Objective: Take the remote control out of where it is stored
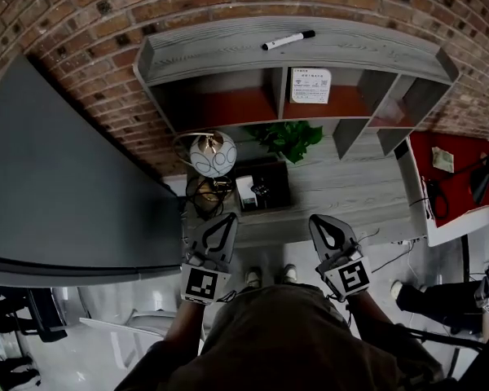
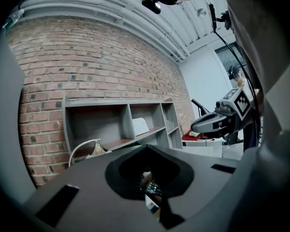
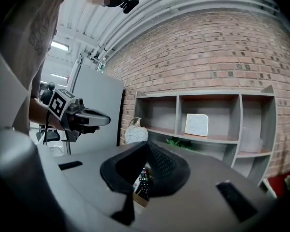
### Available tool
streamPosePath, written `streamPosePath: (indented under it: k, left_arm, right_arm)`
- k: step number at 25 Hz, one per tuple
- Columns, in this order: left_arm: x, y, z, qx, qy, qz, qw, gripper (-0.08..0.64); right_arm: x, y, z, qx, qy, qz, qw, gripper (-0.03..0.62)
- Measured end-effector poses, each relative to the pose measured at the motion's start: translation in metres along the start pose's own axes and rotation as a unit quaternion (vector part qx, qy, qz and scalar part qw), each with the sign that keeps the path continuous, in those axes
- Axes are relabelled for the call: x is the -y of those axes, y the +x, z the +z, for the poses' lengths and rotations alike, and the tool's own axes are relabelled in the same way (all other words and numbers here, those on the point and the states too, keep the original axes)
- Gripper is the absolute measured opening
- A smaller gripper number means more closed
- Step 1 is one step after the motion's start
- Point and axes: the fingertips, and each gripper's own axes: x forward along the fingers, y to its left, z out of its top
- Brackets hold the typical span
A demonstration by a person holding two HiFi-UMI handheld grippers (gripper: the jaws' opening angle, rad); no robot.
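Head view showed the left claw [image 1: 226, 222] and right claw [image 1: 319, 223] shut and empty, short of the table [image 1: 350, 194], seemingly lining up on the remote [image 3: 144, 180] in its box [image 1: 279, 187].

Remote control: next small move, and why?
Probably ease the right gripper forward and down toward the box on the desk. Its tongs are shut and well short of the box, while the remote control sits in that box, straight ahead in the right gripper view.
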Motion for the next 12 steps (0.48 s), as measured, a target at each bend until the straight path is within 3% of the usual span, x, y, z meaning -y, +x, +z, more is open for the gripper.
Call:
streamPosePath:
  k: [3, 8, 12]
  left_arm:
    - [-0.002, 0.005, 0.003, -0.001, 0.003, 0.011, 0.9999, 0.011]
    - [-0.007, 0.009, 0.001, -0.007, -0.023, 0.037, 0.999, 0.011]
    - [-0.003, 0.013, 0.0, -0.011, -0.021, 0.036, 0.9991, 0.011]
  right_arm:
    - [0.009, 0.002, 0.0, -0.001, -0.007, 0.005, 1.0, 0.014]
    - [0.02, 0.003, -0.002, -0.001, -0.024, 0.007, 1.0, 0.014]
    - [0.027, 0.003, -0.008, -0.01, -0.016, 0.005, 1.0, 0.014]
